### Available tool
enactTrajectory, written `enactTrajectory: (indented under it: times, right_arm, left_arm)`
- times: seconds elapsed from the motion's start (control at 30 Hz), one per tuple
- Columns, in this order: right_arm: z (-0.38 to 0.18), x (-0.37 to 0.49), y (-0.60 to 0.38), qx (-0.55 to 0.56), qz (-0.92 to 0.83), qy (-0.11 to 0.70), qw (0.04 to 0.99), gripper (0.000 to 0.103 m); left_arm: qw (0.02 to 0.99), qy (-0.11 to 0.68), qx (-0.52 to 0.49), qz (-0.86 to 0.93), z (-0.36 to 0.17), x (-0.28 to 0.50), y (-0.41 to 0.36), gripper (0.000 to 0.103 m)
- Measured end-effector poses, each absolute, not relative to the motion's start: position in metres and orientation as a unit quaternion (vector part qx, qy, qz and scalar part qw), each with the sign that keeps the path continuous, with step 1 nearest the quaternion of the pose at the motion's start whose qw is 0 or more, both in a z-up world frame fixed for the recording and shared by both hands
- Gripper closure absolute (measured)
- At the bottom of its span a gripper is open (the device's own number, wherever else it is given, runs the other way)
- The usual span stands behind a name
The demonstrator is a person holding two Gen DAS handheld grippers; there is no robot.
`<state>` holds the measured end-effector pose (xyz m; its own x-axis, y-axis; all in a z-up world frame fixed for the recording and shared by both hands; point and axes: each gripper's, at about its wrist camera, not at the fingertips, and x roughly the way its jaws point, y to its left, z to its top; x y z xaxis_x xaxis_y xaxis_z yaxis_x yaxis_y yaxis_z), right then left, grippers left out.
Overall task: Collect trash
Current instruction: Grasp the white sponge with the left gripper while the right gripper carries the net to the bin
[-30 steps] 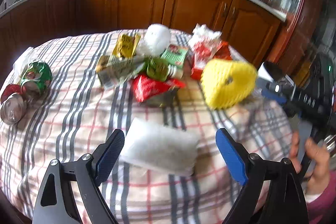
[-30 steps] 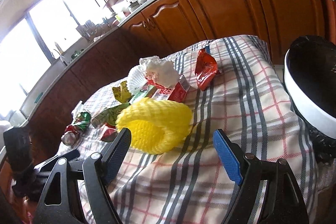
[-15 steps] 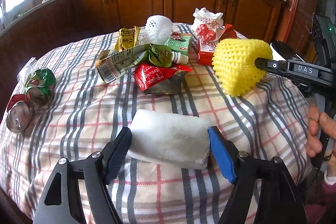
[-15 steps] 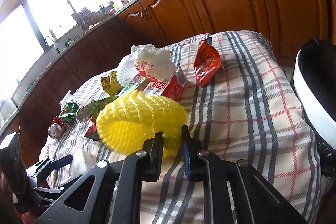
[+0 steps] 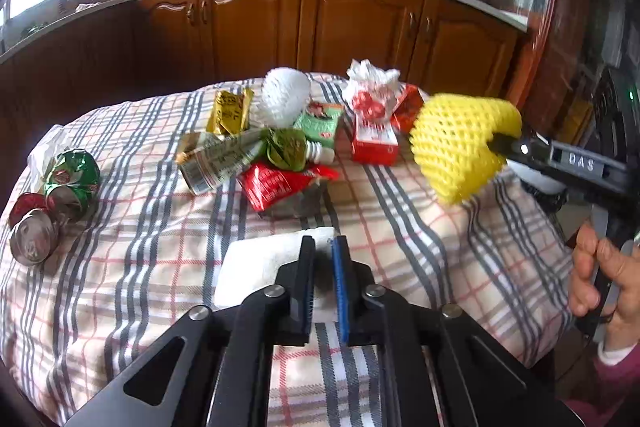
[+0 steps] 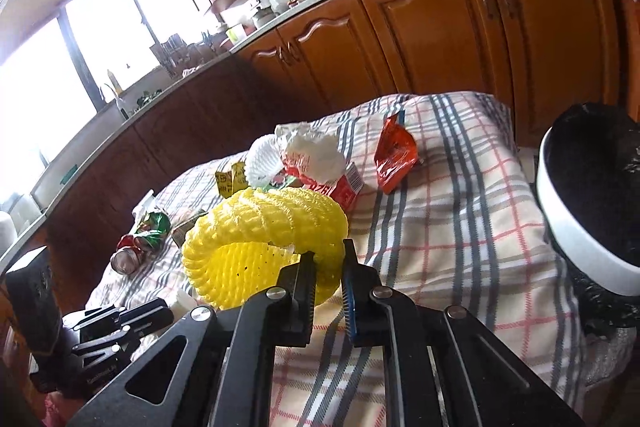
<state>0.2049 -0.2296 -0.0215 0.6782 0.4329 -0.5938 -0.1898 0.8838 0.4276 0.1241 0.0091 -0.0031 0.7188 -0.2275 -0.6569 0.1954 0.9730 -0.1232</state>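
Note:
My left gripper (image 5: 323, 247) is shut on a white foam pad (image 5: 260, 263) lying on the plaid tablecloth (image 5: 400, 227). My right gripper (image 6: 327, 259) is shut on a yellow foam fruit net (image 6: 264, 239) and holds it above the table; the net also shows in the left wrist view (image 5: 460, 143). A white-rimmed bin with a black liner (image 6: 592, 211) stands at the table's right edge. More trash lies beyond: a red wrapper (image 5: 276, 183), a red carton (image 5: 374, 143), a white foam net (image 5: 284, 97), crushed cans (image 5: 56, 195).
A red snack bag (image 6: 394, 155) lies alone near the far table edge. Wooden kitchen cabinets (image 5: 360, 27) run behind the table. A person's hand (image 5: 604, 279) holds the right gripper's handle at the right.
My left gripper closed on the white foam pad. My right gripper, shut on the yellow net half a second ago, has lifted it off the cloth.

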Motion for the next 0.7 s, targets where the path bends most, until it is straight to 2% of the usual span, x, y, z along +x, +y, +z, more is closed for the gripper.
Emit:
enactTrajectory:
  times: [0.27, 0.5, 0.7]
  right_arm:
    - [-0.014, 0.201, -0.235, 0.174, 0.176, 0.35, 0.903, 0.092]
    - [-0.008, 0.196, -0.241, 0.177, 0.174, 0.341, 0.907, 0.092]
    - [0.001, 0.19, -0.255, 0.178, 0.161, 0.329, 0.913, 0.092]
  left_arm:
    - [0.94, 0.315, -0.047, -0.124, 0.023, 0.116, 0.022, 0.103]
    - [0.939, 0.291, -0.081, -0.164, 0.037, 0.116, 0.017, 0.103]
    - [0.939, 0.273, -0.068, -0.197, 0.048, 0.125, -0.007, 0.103]
